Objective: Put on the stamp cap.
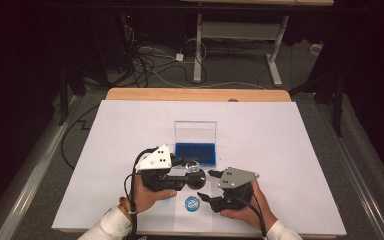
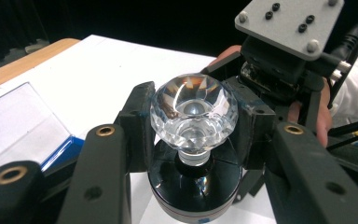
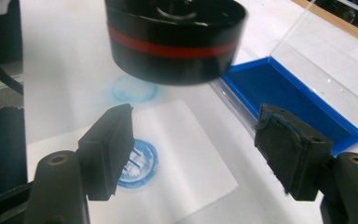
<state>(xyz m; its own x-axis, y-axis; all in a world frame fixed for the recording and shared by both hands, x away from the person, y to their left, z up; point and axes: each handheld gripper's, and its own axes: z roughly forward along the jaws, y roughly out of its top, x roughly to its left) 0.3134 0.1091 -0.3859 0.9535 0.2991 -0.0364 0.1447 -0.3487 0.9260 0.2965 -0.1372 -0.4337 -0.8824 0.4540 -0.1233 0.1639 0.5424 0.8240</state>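
the round blue print (image 1: 192, 204) is already on the paper (image 3: 177, 154), the left tongs (image 1: 185, 167) pinch the crystal-handled stamp (image 2: 193, 116) lifted above the table (image 1: 280, 150), the right tongs (image 3: 196, 149) hang spread and empty, so returning the stamp likely remains.

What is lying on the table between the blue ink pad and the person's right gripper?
Between the blue ink pad and the right gripper lies a white paper sheet bearing a round blue stamp print, seen in the right gripper view.
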